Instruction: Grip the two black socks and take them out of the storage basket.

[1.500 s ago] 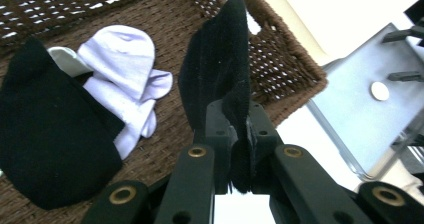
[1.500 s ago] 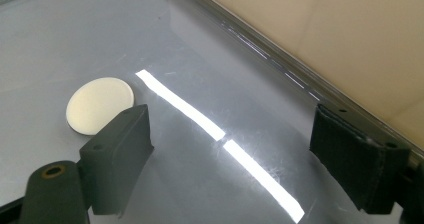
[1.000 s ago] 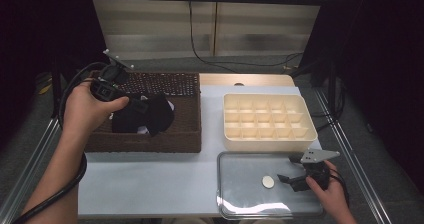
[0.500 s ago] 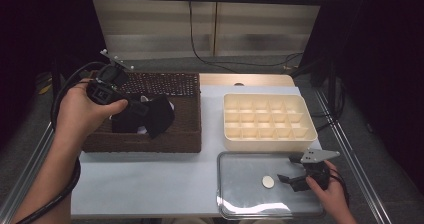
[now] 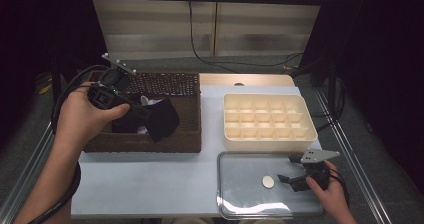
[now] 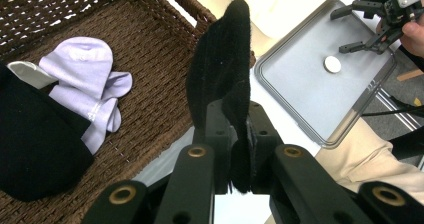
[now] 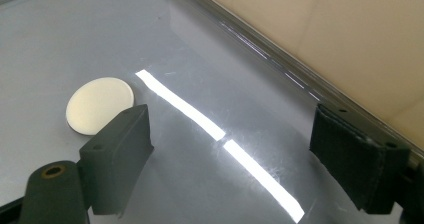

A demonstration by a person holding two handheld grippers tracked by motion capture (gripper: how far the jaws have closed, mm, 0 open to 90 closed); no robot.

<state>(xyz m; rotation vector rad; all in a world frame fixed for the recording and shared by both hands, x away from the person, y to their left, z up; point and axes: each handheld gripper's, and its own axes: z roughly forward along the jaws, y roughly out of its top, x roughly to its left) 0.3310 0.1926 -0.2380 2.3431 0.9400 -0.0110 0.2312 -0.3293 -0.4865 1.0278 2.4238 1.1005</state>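
a: where's the black sock?

b: pinched in the left gripper, jaws clamped on it, held above the brown basket.

a: what's under it?

b: a lilac sock and dark cloth (inside the basket).

a: the right gripper?

b: jaws apart over the grey tray, near a white disc.

No legible text, labels, brands or nos. anywhere; nothing readable on the black sock pinched in the left gripper or near it.
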